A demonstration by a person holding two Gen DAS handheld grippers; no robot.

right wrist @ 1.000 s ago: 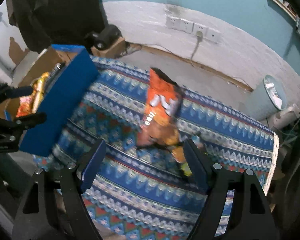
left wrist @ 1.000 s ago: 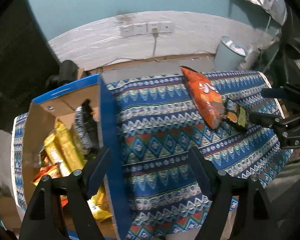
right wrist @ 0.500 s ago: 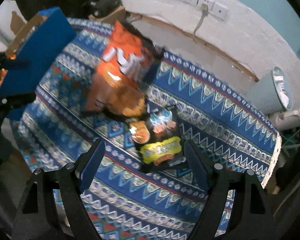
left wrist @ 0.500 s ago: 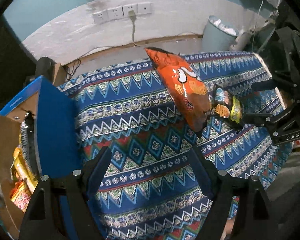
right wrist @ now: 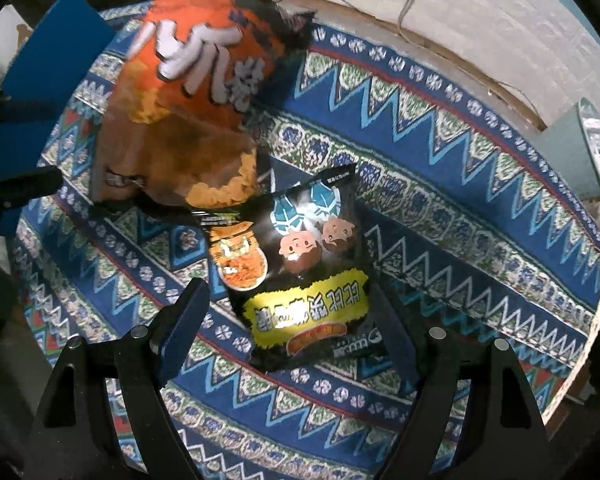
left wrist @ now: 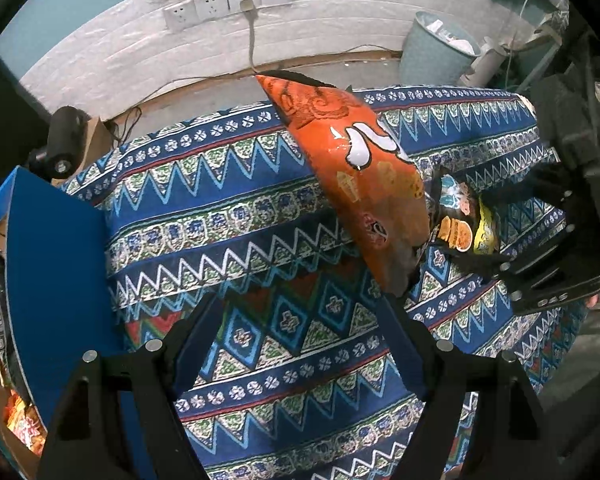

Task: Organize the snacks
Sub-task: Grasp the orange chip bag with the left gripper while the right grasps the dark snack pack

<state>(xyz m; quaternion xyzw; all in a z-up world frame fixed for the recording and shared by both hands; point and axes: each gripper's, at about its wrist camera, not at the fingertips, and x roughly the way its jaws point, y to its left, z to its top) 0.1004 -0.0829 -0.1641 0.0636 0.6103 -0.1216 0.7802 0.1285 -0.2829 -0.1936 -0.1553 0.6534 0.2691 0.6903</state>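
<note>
Two snack bags lie on the patterned bench cloth point(right wrist: 440, 216): nearest, between the wide-open, empty right claw point(right wrist: 288, 320), a glossy black bag point(right wrist: 300, 264) with yellow label and cartoon faces; beyond, touching, a crumpled orange bag point(right wrist: 188, 92); left claw point(left wrist: 296, 332) likewise open, empty.

Orange chip bag point(right wrist: 188, 92) had white lettering and a black top edge. Small black snack bag point(right wrist: 300, 268) carried a yellow label band, teal shapes and brown cartoon faces. Tablecloth point(left wrist: 236, 216) was blue with white zigzags, green triangles and red lines. Box flap point(left wrist: 56, 264) was plain blue. Bin point(left wrist: 432, 52) was pale teal.
</note>
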